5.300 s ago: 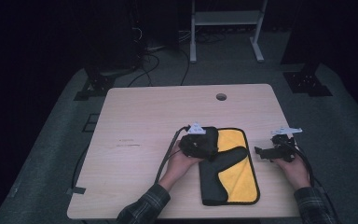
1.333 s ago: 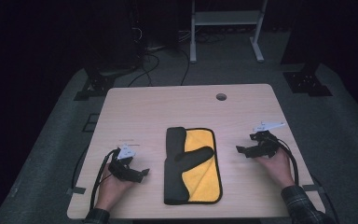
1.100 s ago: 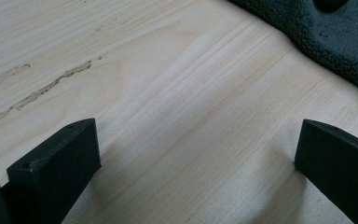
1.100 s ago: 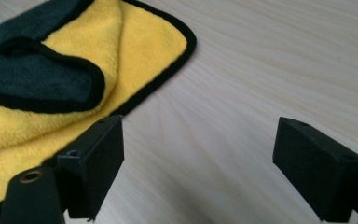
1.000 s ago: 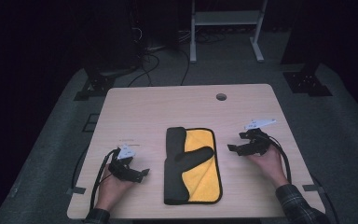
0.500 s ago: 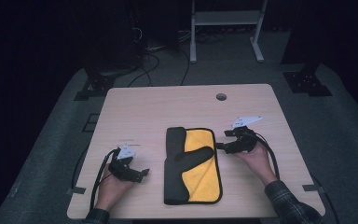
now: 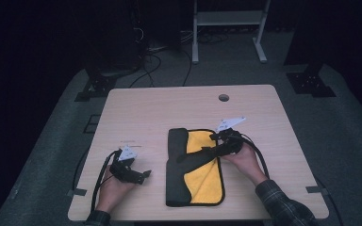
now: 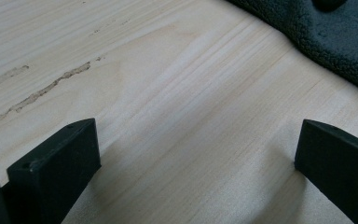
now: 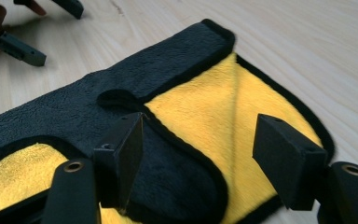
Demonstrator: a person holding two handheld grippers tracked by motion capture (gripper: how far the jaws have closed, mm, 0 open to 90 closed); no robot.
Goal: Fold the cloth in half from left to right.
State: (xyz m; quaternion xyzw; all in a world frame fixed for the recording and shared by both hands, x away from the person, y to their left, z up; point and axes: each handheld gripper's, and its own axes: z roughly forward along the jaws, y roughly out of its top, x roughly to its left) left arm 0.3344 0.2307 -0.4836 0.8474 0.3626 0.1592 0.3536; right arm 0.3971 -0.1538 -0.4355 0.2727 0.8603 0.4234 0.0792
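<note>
**Between the right jaws: one folded cloth**

On the table [image 7: 169, 108] lies one cloth [image 7: 202, 169], yellow inside with a black back and black edging, partly folded so that a black strip runs along its left side and a black flap crosses the yellow. One cloth, two grippers, two hands; no containers show on the table.

The right gripper [image 7: 212, 149] hangs over the upper part of the cloth. Its jaws stand apart, and they have just been closing. In the right gripper view the black flap [image 9: 168, 158] passes under the left jaw and the yellow face [image 9: 228, 116] lies between the two jaws; the pads do not press on it, so nothing is gripped. Beyond the jaws, past the far black edge, the left gripper [image 9: 32, 18] rests on bare wood.

The left gripper [image 7: 141, 175] sits well to the left of the cloth, jaws spread wide with only tabletop between them. In the left gripper view, the cloth's black edge [image 8: 326, 42] lies beyond the right jaw, apart from it.
</note>
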